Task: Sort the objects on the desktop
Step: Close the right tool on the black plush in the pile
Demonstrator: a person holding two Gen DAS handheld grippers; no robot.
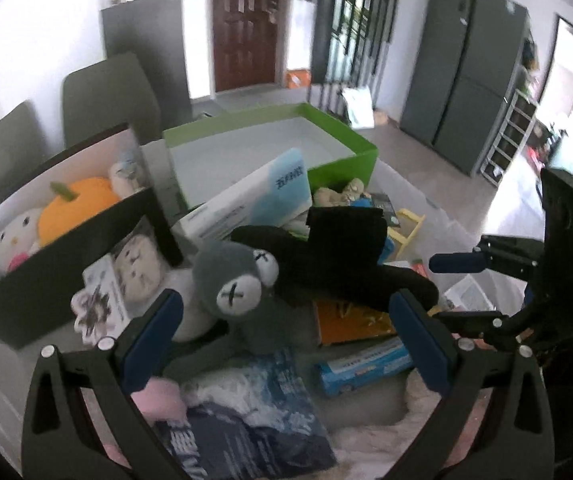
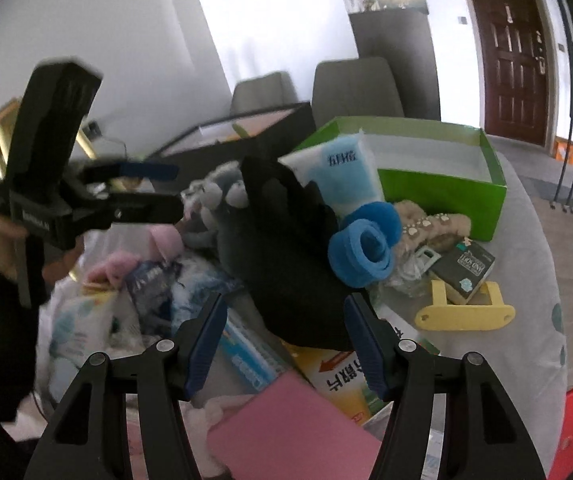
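A grey plush toy (image 1: 238, 280) with white cross-marked eyes lies on a pile of objects, with a black plush (image 1: 338, 256) across it. My left gripper (image 1: 286, 320) is open, its blue pads either side of the grey plush, empty. My right gripper (image 2: 286, 332) is open and empty, just short of the black plush (image 2: 286, 248). The right gripper also shows at the right of the left wrist view (image 1: 458, 288); the left one shows in the right wrist view (image 2: 166, 188). A black box (image 1: 66, 248) holds an orange pumpkin plush (image 1: 74, 208) and a white cat plush (image 1: 14, 240). A green box (image 1: 338, 144) stands behind.
The pile holds a white and blue box (image 1: 262, 196), a blue magazine (image 1: 246, 412), an orange booklet (image 1: 350, 320), a blue foam roll (image 2: 366, 248), a pink book (image 2: 286, 428) and a yellow stand (image 2: 466, 308). Grey chairs (image 1: 106, 96) stand behind the table.
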